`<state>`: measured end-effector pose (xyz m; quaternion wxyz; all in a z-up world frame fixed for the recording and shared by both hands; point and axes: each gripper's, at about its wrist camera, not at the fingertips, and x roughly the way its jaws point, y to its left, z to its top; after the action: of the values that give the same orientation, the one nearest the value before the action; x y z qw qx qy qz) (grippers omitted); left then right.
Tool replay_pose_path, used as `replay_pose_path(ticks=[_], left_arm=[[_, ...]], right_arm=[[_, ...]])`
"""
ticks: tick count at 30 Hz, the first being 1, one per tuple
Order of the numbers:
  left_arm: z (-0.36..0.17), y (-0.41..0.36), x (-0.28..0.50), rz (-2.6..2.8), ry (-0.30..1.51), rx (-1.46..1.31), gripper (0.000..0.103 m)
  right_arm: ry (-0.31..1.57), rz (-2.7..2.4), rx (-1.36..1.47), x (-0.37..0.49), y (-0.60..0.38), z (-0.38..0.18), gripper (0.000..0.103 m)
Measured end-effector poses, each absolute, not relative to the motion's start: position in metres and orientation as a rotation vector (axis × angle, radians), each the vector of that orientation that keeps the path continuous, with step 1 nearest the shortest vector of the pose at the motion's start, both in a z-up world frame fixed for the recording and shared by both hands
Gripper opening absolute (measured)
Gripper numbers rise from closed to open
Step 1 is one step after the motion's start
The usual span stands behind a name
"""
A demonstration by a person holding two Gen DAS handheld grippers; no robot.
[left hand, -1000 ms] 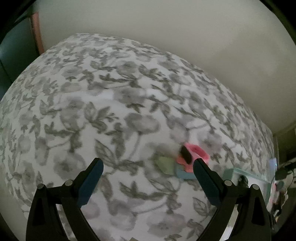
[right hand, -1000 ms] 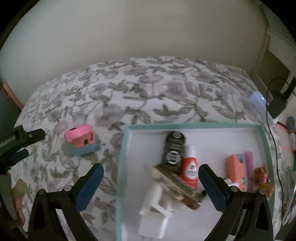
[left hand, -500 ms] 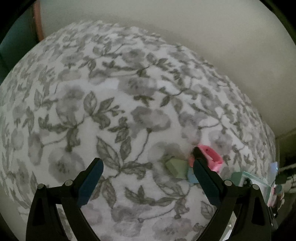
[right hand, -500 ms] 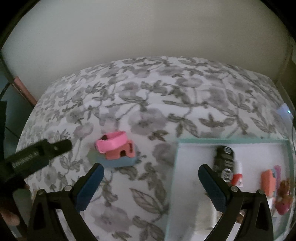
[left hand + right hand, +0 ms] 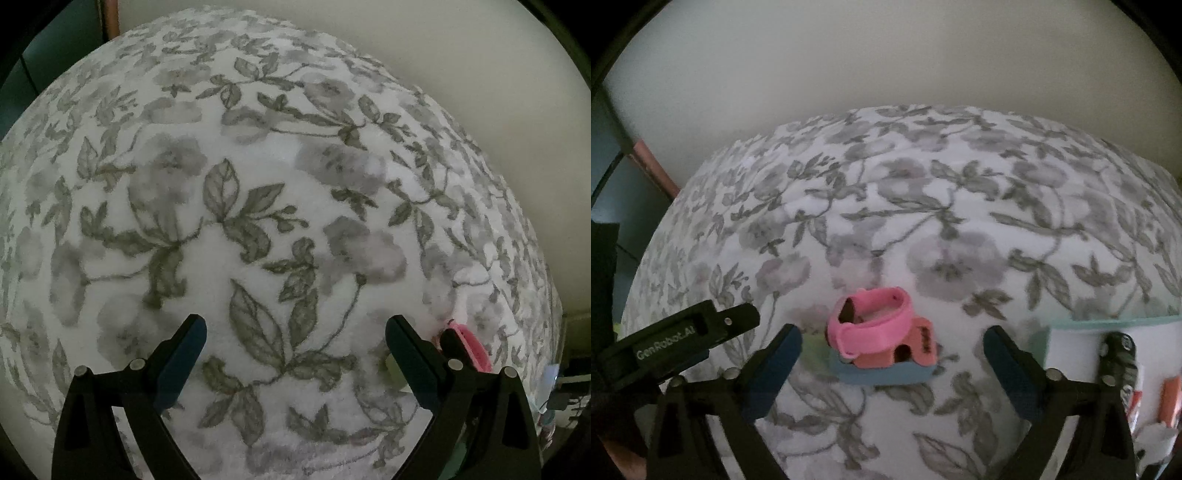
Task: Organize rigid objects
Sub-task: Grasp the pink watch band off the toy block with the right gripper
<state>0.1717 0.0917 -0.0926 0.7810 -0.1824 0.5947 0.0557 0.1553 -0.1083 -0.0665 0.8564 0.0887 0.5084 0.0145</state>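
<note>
Right gripper (image 5: 892, 345) jaws are wide but starting to close, nothing between the pads yet; the pink band (image 5: 871, 325) sits just ahead of them, centred in the gap. Left gripper (image 5: 295, 341) is open and empty over bare fabric.

Landmark = the tray (image 5: 1108, 325), teal-rimmed. The band pile lies on the floral blanket (image 5: 923, 221) just left of the tray, apart from its rim. The band rests on a salmon block (image 5: 916, 349), which sits on a flat blue piece (image 5: 886, 374); a pale green piece (image 5: 812, 347) lies on the side away from the tray.

Handling, my read: band is light, rubbery and flexible, so it likely squashes and may slip. I'd pinch across the loop's two sides, or take the stiffer salmon block instead. The stack looks loose, so lifting the top may drag the rest.

Surface: soft plush blanket, it gives under pressure. Plain pale wall (image 5: 886, 74) beyond it. Dim light.
</note>
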Motion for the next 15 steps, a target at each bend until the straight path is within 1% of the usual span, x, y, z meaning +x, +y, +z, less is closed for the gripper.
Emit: replay_pose_path(ticks=[1, 3, 4, 9, 10, 12, 13, 15], left_arm=[[-0.094, 0.092, 0.172, 0.121, 1.289, -0.395, 0.098], [-0.096, 0.091, 0.173, 0.12, 1.297, -0.393, 0.098], [-0.097, 0.091, 0.173, 0.118, 1.298, -0.391, 0.098], [-0.097, 0.089, 0.174, 0.102, 1.306, -0.384, 0.098], [-0.096, 0.089, 0.175, 0.099, 1.307, -0.384, 0.098], [-0.097, 0.083, 0.175, 0.086, 1.311, -0.382, 0.098], [-0.097, 0.081, 0.175, 0.081, 1.313, -0.38, 0.098], [-0.096, 0.077, 0.176, 0.073, 1.315, -0.381, 0.098]], right_arm=[[1.07, 0.026, 0.173, 0.157, -0.106, -0.068, 0.096], [1.071, 0.014, 0.146, 0.159, -0.103, -0.072, 0.087], [1.075, 0.012, 0.143, 0.16, -0.102, -0.074, 0.086], [1.072, 0.029, 0.171, 0.162, -0.105, -0.075, 0.067], [1.072, 0.033, 0.178, 0.162, -0.105, -0.075, 0.066], [1.07, 0.044, 0.19, 0.162, -0.106, -0.074, 0.06], [1.067, 0.046, 0.197, 0.162, -0.107, -0.073, 0.058], [1.063, 0.057, 0.207, 0.161, -0.107, -0.071, 0.051]])
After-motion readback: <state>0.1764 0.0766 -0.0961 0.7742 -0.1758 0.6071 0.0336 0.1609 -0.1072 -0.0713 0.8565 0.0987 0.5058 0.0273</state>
